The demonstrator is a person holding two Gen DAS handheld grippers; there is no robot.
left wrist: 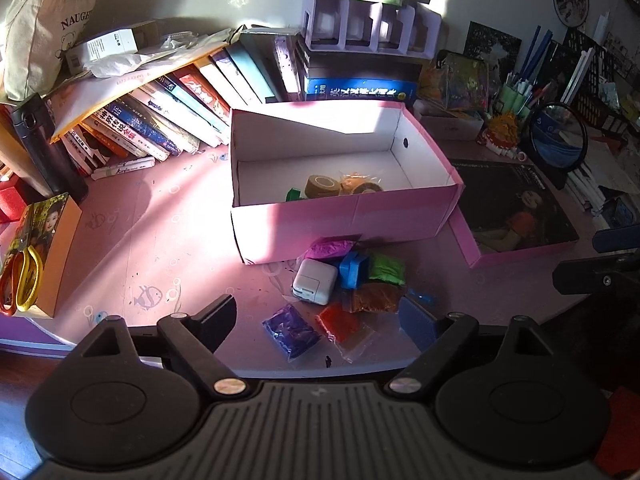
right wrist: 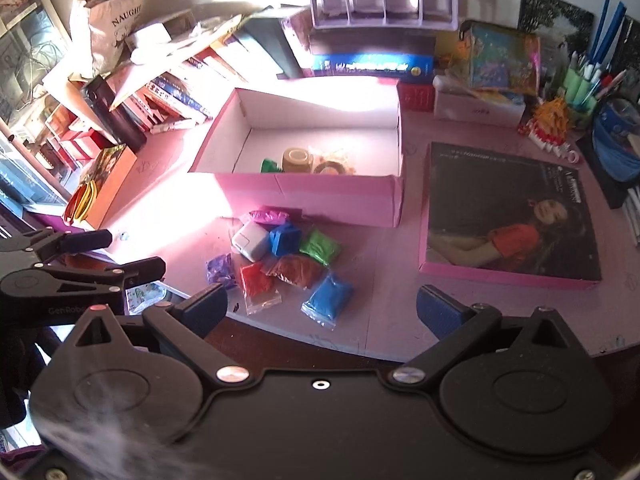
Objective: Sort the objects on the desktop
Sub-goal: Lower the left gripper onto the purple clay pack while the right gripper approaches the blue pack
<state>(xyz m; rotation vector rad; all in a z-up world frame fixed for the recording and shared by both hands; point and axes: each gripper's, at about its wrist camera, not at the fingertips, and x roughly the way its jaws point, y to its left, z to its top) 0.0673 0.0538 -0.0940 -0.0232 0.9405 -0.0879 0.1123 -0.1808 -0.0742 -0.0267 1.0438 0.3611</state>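
A pink open box [left wrist: 344, 220] [right wrist: 304, 196] stands mid-desk and holds two tape rolls [left wrist: 322, 186] [right wrist: 297, 160] and a green item. In front of it lies a pile: a white charger [left wrist: 314, 281] [right wrist: 251, 241], a blue block [left wrist: 352, 269] [right wrist: 285, 239] and several coloured bags, among them purple [left wrist: 291, 330], red [left wrist: 339, 323] [right wrist: 256, 278], green [right wrist: 320, 246] and blue [right wrist: 328, 294]. My left gripper [left wrist: 320, 320] is open and empty, hovering at the near side of the pile. My right gripper [right wrist: 320, 306] is open and empty, just before the pile.
The box lid [left wrist: 516, 216] [right wrist: 508, 216] lies to the right. Leaning books [left wrist: 160, 120] and a purple organizer [left wrist: 368, 28] line the back. Scissors [left wrist: 24, 276] lie at the left on an orange box. A pen cup [right wrist: 580, 88] stands at the right.
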